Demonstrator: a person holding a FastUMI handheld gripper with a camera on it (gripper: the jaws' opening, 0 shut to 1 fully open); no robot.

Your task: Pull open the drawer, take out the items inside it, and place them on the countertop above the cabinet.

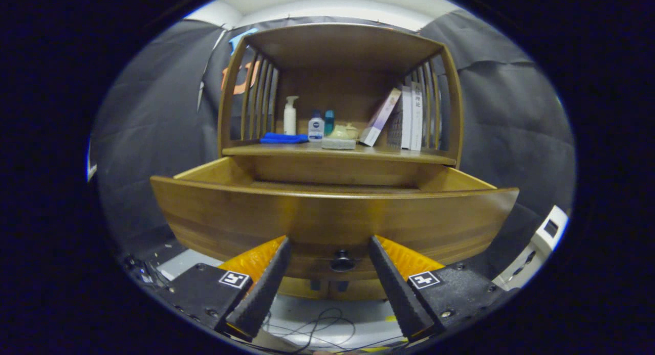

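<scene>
The wooden drawer is pulled out of the cabinet, its curved front panel close ahead of me. A small dark knob sits low on that panel, just beyond and between my fingertips. My gripper is open, its two fingers spread to either side of the knob and touching nothing. The drawer's inside is hidden behind its front panel. Above it runs the countertop, a wooden shelf with slatted sides.
On the countertop stand a white pump bottle, a blue cloth, two small bottles, a pale teapot on a grey block and leaning books. Cables lie on the floor below.
</scene>
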